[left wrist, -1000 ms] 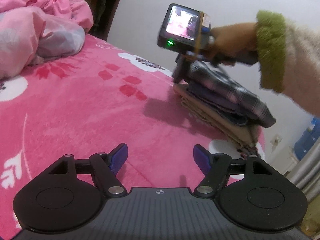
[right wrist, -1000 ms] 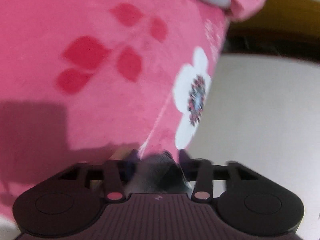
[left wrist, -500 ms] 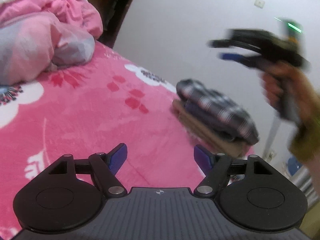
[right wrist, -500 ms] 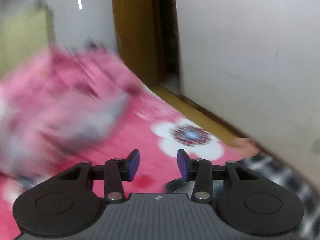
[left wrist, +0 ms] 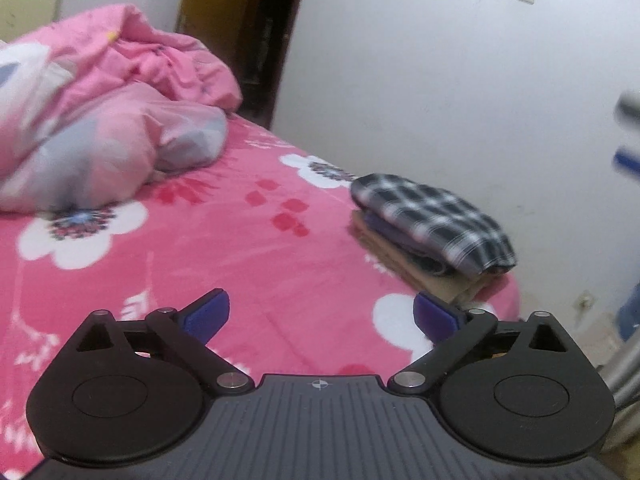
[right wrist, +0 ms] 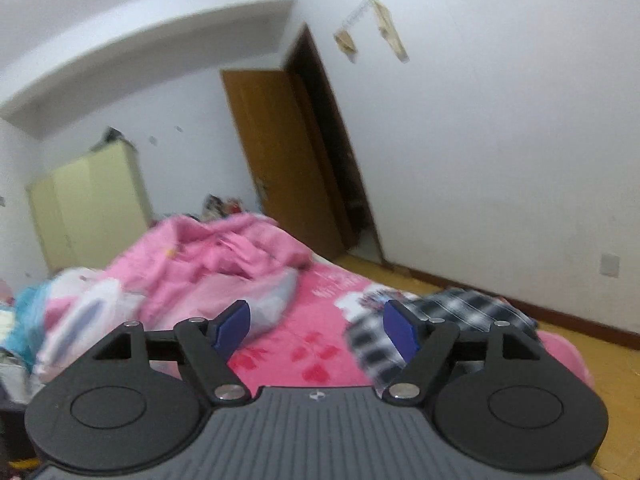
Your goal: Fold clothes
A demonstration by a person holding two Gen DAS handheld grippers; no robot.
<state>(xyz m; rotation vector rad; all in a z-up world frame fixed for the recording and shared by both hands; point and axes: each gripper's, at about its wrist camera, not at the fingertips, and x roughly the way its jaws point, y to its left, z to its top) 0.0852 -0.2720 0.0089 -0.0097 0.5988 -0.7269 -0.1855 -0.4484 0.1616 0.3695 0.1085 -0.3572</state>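
Observation:
A folded black-and-white plaid garment (left wrist: pixel 434 220) lies on top of a stack of folded clothes, purple and tan (left wrist: pixel 424 276), at the right edge of the pink flowered bed (left wrist: pixel 240 248). My left gripper (left wrist: pixel 320 316) is open and empty, held above the bed, to the left of the stack. My right gripper (right wrist: pixel 316 328) is open and empty, raised above the bed; the plaid garment (right wrist: pixel 472 312) shows behind its right finger. The right gripper also shows as a blur at the far right of the left wrist view (left wrist: pixel 630 136).
A crumpled pink duvet (left wrist: pixel 100 120) is heaped at the back left of the bed, also in the right wrist view (right wrist: pixel 192 272). A white wall (left wrist: pixel 460 80) runs along the bed's right side. A wooden door (right wrist: pixel 288 160) and a pale green wardrobe (right wrist: pixel 88 208) stand beyond.
My right gripper has let go of the plaid garment on the stack, opened, and lifted up and away to the right. My left gripper stayed open and tilted up slightly.

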